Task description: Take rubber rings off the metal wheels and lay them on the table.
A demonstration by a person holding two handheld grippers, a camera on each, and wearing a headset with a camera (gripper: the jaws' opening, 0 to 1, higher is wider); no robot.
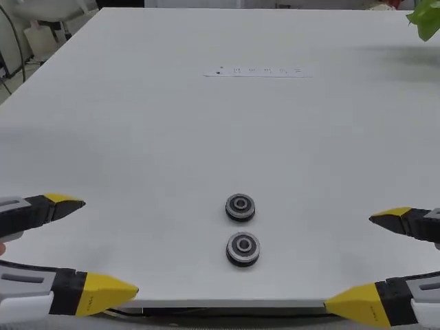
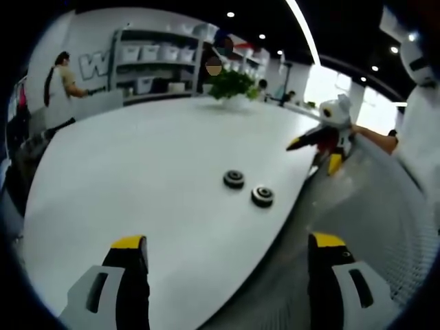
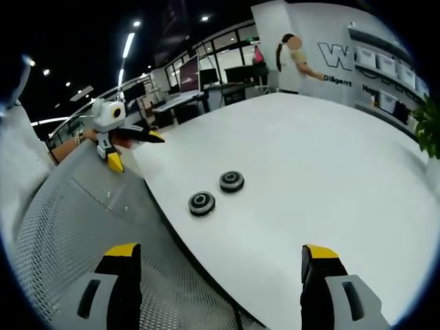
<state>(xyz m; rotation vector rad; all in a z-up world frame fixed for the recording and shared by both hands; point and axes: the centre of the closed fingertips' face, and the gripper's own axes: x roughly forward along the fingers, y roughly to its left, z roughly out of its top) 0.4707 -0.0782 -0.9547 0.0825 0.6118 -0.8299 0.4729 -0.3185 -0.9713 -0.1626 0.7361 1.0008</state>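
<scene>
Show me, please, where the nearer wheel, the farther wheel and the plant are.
nearer wheel [image 1: 243, 249]: head view, on its centre hub.
farther wheel [image 1: 240, 207]: head view, on its centre hub.
plant [image 1: 427, 20]: head view, on its green leaves.

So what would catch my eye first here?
Two small dark-rimmed wheels sit close together near the front edge of the big white table. On either side of them, the left gripper and the right gripper hover with yellow-tipped jaws wide open, holding nothing.
</scene>
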